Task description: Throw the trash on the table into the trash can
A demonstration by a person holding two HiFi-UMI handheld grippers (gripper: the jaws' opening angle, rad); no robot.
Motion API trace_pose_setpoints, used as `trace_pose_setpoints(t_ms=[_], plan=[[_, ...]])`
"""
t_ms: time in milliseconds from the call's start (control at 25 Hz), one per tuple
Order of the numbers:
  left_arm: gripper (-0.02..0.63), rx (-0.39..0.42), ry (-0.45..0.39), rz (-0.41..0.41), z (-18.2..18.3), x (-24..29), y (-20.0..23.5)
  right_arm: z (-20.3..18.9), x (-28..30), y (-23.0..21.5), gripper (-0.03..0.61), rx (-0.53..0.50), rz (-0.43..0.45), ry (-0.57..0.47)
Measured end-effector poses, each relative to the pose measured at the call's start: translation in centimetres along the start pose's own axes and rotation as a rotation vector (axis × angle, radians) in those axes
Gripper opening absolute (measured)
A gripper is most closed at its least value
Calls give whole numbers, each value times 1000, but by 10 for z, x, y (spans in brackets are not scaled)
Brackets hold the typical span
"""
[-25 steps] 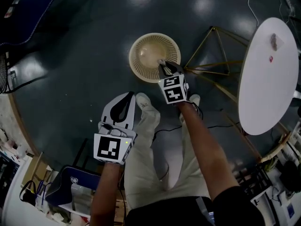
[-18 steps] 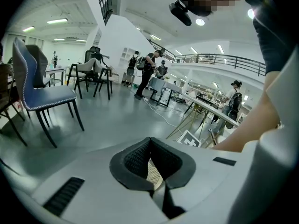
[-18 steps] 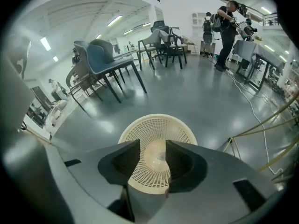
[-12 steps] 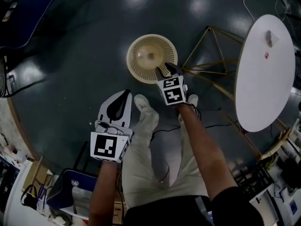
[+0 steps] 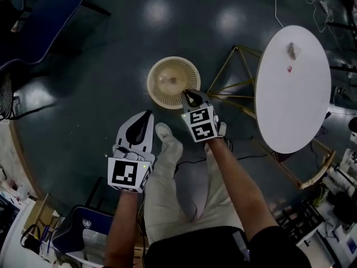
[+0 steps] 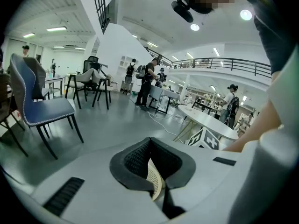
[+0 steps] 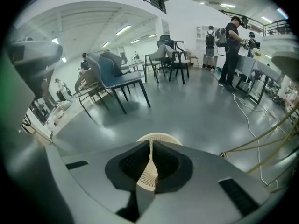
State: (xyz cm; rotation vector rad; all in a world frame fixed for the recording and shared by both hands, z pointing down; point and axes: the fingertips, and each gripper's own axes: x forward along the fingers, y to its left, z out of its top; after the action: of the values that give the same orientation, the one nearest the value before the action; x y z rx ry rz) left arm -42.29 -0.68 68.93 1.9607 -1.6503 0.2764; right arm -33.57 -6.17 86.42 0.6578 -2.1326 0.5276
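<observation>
The trash can (image 5: 173, 82) is a cream woven basket on the dark floor, with something pale lying inside it. My right gripper (image 5: 191, 98) hangs over its near rim. Its jaws have just been closing and now stand together with nothing between them; the basket (image 7: 159, 136) shows through their slit. My left gripper (image 5: 140, 128) hovers to the left, nearer me and short of the can, shut and holding nothing. On the white oval table (image 5: 290, 110) at the right lie a crumpled scrap (image 5: 292, 51) and a small red bit (image 5: 289, 69).
Gold wire legs (image 5: 237, 82) of the table stand between can and tabletop. My legs and shoes (image 5: 164, 133) are below the grippers. Blue chairs stand at upper left (image 5: 39, 21) and lower left (image 5: 83, 228). Cables cross the floor, and people stand far off (image 7: 231, 36).
Both grippers have lifted. The right gripper's jaws stood apart over the basket half a second ago and are now together. The head view has swung, so the table sits closer to the middle.
</observation>
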Motion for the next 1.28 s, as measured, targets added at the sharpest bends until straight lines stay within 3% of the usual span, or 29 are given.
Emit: trace_pose_setpoints(t_ms=[360, 920, 1280], plan=[[15, 18, -33, 20, 55, -50, -35, 60, -108, 20, 18, 83, 49, -128], [15, 42, -84, 0, 131, -111, -133, 113, -300, 20, 18, -36, 50, -262], [15, 72, -115, -23, 173, -123, -210, 135, -403, -10, 18, -108, 19, -342]])
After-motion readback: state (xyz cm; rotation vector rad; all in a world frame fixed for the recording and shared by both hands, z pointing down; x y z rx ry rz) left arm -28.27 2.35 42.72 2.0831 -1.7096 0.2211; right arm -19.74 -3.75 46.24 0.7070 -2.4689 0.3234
